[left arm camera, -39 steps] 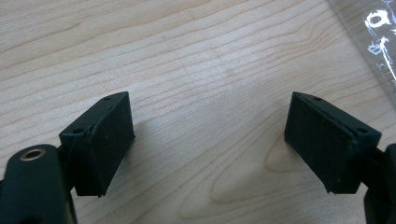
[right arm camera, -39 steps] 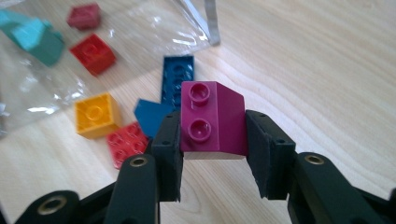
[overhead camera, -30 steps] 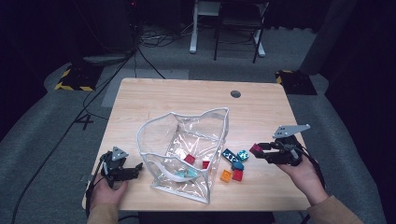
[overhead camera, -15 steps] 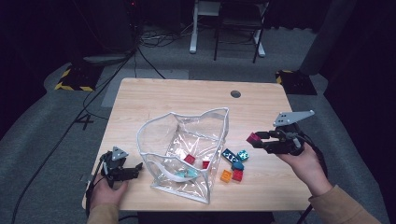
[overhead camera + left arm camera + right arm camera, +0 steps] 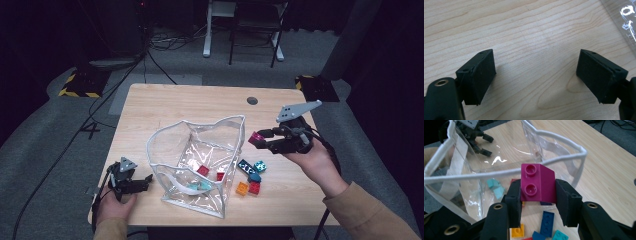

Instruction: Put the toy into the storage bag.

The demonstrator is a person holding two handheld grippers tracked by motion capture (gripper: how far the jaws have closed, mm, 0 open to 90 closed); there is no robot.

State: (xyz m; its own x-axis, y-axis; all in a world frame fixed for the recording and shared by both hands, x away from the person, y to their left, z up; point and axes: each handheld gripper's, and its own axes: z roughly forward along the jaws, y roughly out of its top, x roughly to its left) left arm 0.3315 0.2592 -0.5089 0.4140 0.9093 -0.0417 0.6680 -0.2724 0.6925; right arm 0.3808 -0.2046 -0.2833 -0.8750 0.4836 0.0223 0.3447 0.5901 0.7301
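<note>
Over on the left, the left gripper sits on the wooden table with its jaws spread wide and nothing between them, just beside the clear plastic bag. On the right, the right gripper is clamped on a magenta brick, held up right by the bag's white rim, with loose bricks on the table below it

Wooden table bears clear bag, loose bricks.
</note>
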